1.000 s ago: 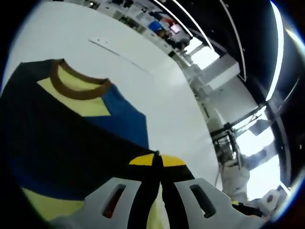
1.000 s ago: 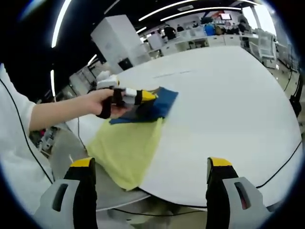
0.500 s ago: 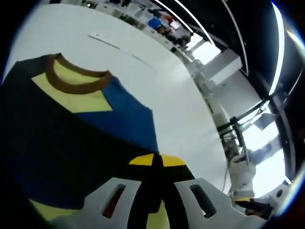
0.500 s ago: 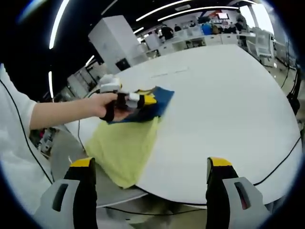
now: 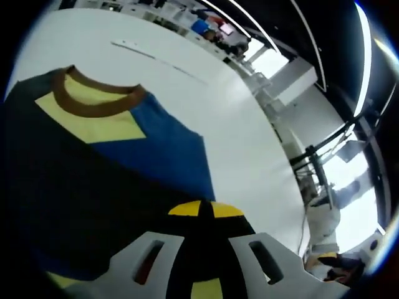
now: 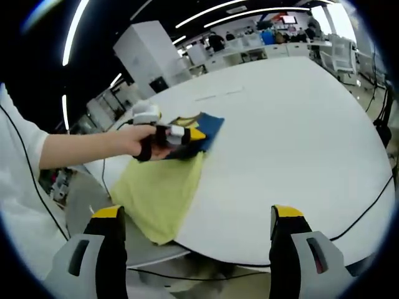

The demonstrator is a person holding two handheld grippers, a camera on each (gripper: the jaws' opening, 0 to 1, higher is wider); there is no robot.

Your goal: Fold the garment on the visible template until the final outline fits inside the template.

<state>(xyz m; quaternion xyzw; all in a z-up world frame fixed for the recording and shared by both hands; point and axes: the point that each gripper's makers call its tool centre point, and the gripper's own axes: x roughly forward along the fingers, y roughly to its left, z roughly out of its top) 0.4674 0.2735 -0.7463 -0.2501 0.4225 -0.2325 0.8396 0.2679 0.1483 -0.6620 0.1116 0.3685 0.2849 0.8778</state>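
On the worktop, near edge: garment (image 6: 167,180) lies w/ yellow part draped toward the rim, blue/dark part further in.
Left tool (image 5: 201,208): jaws pressed together, yellow tips meeting, clamped on dark fabric of the garment (image 5: 93,168).
Left tool, seen from right gripper view (image 6: 187,134): held in a hand (image 6: 138,141), forearm reaching in from the left; tool sits on the blue corner of the garment.
Right tool (image 6: 198,224): jaws wide apart, nothing between them, off the near edge of the worktop, well apart from the garment.
Left gripper view extra: close-up of garment – brown collar (image 5: 93,106), yellow panel under it, blue panel beside, dark fabric across the lower left. Cloth close to the lens, spread flat.
Right gripper view extra: whole layout – garment small on the left part of the worktop, lots of bare surface to its right; white sleeve (image 6: 19,187) of the person at left edge.
Template: can't make out an outline under the garment in either view.
Worktop (image 6: 299,137): white, rounded edge, smooth. Faint strip mark (image 5: 134,50) further in beyond the collar.
Cable (image 6: 365,212): dark, running over the near right edge of worktop.
Room: dim, long ceiling light strips (image 6: 237,11); white cabinet block (image 6: 146,53) behind; far desks w/ people, too small to tell more. Bright windows at right in left gripper view.
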